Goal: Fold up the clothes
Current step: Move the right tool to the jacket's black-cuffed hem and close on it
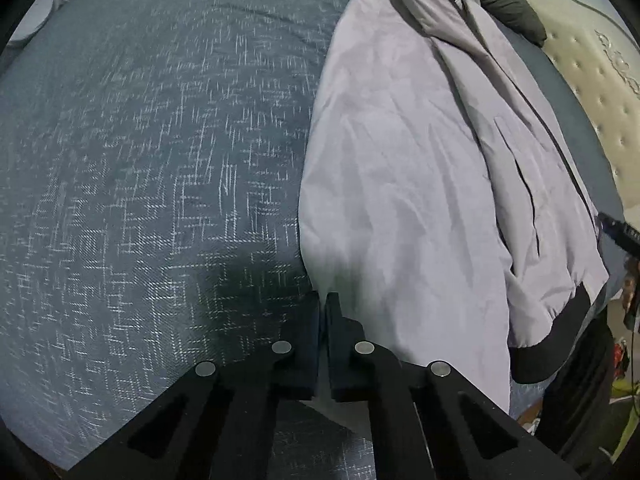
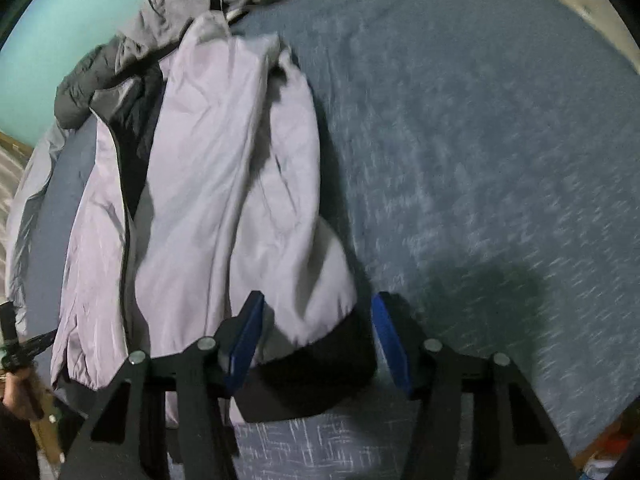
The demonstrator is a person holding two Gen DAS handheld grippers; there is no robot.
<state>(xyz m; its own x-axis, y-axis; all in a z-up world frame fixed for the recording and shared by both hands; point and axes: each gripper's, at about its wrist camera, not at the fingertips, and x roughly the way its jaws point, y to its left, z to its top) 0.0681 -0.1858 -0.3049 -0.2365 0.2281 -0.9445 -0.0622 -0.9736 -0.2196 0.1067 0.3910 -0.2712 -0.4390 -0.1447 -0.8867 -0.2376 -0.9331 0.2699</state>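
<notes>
Straddling the black cuff [image 2: 316, 364] of the lilac jacket's [image 2: 224, 184] sleeve, the right gripper [image 2: 318, 340] stands wide open; closing squarely on it looks wise. The left gripper [image 1: 323, 344], pinched closed and empty, hovers beside the jacket's edge on the bedspread [image 1: 140, 140].

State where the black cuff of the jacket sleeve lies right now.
In the right wrist view, the black cuff lies on the blue bedspread between the open right gripper fingers, at the pale jacket sleeve's near end.
</notes>
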